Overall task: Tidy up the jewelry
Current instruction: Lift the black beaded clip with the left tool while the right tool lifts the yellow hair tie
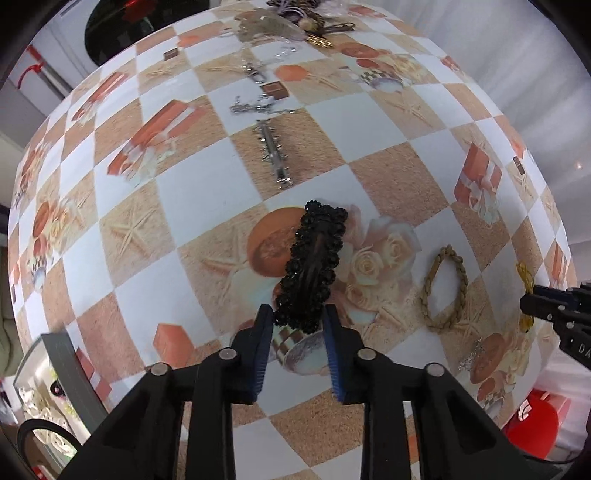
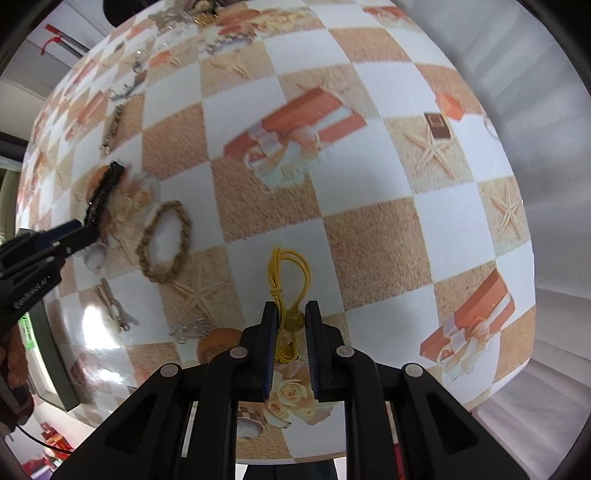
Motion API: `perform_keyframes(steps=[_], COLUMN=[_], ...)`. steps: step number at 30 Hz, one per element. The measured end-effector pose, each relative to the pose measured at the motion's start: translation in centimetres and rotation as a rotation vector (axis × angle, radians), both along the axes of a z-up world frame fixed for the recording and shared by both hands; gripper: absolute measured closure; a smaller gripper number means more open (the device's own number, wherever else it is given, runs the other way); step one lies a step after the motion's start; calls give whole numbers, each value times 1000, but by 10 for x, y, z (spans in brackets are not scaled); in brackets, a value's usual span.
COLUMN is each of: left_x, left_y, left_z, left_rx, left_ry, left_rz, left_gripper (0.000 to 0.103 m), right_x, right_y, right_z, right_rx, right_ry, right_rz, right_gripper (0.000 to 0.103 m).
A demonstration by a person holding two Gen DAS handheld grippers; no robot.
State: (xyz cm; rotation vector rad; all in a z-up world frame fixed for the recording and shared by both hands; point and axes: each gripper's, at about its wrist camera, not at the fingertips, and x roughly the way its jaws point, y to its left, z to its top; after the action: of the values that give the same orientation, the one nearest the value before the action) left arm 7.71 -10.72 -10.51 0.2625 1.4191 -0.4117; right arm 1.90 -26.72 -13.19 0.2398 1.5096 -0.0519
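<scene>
Black beaded hair clip (image 1: 312,266) pinched in low left claw (image 1: 298,314); yellow cord (image 2: 286,291) between right claw's (image 2: 291,314) near-shut jaws, contact unclear.

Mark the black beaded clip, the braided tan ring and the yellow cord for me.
black beaded clip (image 1: 314,266): left wrist view, middle of its body.
braided tan ring (image 1: 463,273): left wrist view, right side of the braid.
yellow cord (image 2: 275,273): right wrist view, strand above the knot.

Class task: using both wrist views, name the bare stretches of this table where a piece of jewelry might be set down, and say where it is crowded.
Free: the tablecloth right of the yellow cord, out to the far right edge, and the cloth left of the black beaded clip and silver barrette. Crowded: the far-edge jewelry pile, and the strip between clip, braided ring and cord.
</scene>
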Motion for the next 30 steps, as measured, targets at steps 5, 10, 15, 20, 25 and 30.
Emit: perform_keyframes(steps=[5, 10, 15, 20, 25, 30], left_x=[-2, -8, -12, 4, 18, 20], left_y=[16, 31, 19, 4, -12, -16], left_z=[8, 18, 24, 1, -24, -24], left_rx=[-13, -24, 7, 43, 28, 15], left_ry=[-9, -31, -89, -67, -17, -22], left_rz=[39, 71, 60, 12, -17, -51], left_gripper=[80, 79, 0, 0, 4, 26], right_x=[8, 7, 8, 3, -4, -9], right_y=[6, 3, 8, 4, -8, -14], right_z=[13, 24, 23, 21, 19, 21], right_rx=[5, 13, 28, 35, 37, 35], right_ry=[-25, -30, -32, -29, -28, -27], right_rz=[22, 29, 26, 14, 4, -1], right_gripper=[87, 87, 87, 87, 87, 87])
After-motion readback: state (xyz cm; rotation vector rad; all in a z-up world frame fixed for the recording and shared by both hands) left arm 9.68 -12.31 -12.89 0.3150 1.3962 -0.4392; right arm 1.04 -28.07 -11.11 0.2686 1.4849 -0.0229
